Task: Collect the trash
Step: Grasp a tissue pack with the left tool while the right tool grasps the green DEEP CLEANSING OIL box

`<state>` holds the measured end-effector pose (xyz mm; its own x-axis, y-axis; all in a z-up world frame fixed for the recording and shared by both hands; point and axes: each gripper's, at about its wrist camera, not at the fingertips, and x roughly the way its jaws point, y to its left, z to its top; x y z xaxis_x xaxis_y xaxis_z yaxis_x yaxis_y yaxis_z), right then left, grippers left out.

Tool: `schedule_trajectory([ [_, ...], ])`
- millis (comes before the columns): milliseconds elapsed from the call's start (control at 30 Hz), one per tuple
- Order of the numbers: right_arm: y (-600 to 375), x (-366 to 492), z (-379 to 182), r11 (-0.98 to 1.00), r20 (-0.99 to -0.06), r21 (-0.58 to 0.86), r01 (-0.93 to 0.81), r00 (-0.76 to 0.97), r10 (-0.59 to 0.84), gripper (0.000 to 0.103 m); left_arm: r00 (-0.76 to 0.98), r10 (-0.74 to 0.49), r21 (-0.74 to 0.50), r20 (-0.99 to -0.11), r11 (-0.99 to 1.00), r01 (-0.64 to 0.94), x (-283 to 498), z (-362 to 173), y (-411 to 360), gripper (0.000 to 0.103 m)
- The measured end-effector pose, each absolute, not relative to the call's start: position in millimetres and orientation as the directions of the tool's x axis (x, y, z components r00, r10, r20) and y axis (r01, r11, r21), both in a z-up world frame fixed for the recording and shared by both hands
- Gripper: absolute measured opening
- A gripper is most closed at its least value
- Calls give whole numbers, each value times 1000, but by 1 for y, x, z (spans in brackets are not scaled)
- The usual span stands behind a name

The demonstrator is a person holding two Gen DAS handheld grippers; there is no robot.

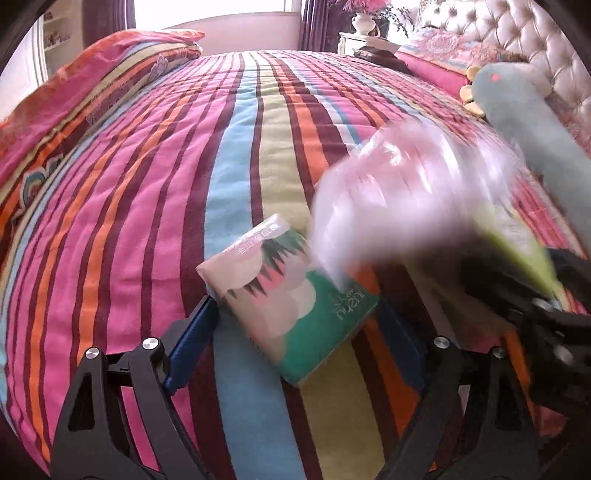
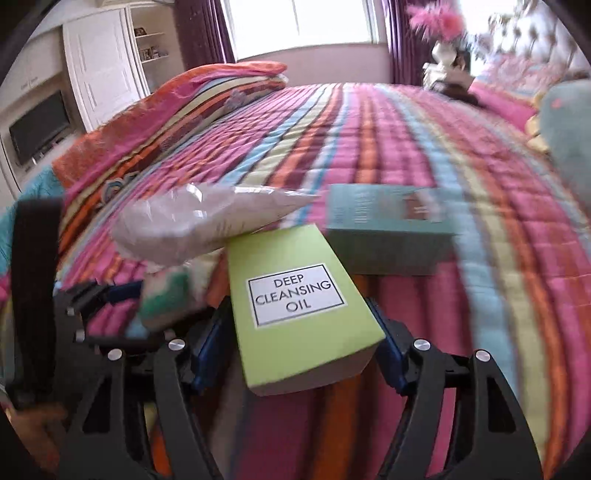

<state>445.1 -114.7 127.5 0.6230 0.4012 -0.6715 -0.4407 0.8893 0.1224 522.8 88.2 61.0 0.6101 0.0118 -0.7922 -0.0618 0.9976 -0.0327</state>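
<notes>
My left gripper (image 1: 295, 325) has a green and pink tissue packet (image 1: 291, 310) between its blue fingers (image 1: 192, 343), just above the striped bedspread (image 1: 147, 184). A blurred clear plastic bag (image 1: 399, 192) lies against the packet's far right side. My right gripper (image 2: 299, 328) is shut on a lime green box (image 2: 295, 299) labelled DEEP CLEANSING OIL. In the right wrist view the plastic bag (image 2: 195, 221) rests on the box's far end, the tissue packet (image 2: 166, 299) shows at the left, and a teal box (image 2: 388, 225) lies on the bed behind.
A folded striped quilt (image 1: 85, 88) lies at the bed's left. A blue-grey plush toy (image 1: 524, 110) and pillows sit by the tufted headboard (image 1: 517, 33) on the right. A vase of flowers (image 1: 364, 18) stands on the nightstand. A television (image 2: 38, 125) is on the left wall.
</notes>
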Motion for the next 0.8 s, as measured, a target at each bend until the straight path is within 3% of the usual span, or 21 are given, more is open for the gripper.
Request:
schedule_trajectory([
  [100, -134, 429, 121, 916, -680, 30, -399, 663, 311, 66, 620, -11, -76, -785, 994, -78, 521, 64, 92, 85],
  [200, -152, 423, 109, 913, -699, 88, -399, 628, 342, 66, 626, -34, -132, -779, 985, -110, 521, 63, 98, 85],
  [333, -161, 424, 110, 911, -685, 143, -388, 625, 374, 66, 606, 50, -45, -794, 989, -140, 534, 61, 87, 85],
  [467, -161, 429, 106, 905, -696, 166, -391, 604, 388, 66, 597, 81, -41, -798, 982, -187, 543, 60, 92, 84],
  [633, -160, 428, 109, 901, -685, 176, -397, 608, 402, 66, 596, 77, 6, -800, 993, -119, 531, 62, 94, 69],
  [800, -162, 403, 110, 882, -690, 240, -406, 568, 449, 65, 629, 25, -39, -777, 995, -87, 484, 66, 108, 67],
])
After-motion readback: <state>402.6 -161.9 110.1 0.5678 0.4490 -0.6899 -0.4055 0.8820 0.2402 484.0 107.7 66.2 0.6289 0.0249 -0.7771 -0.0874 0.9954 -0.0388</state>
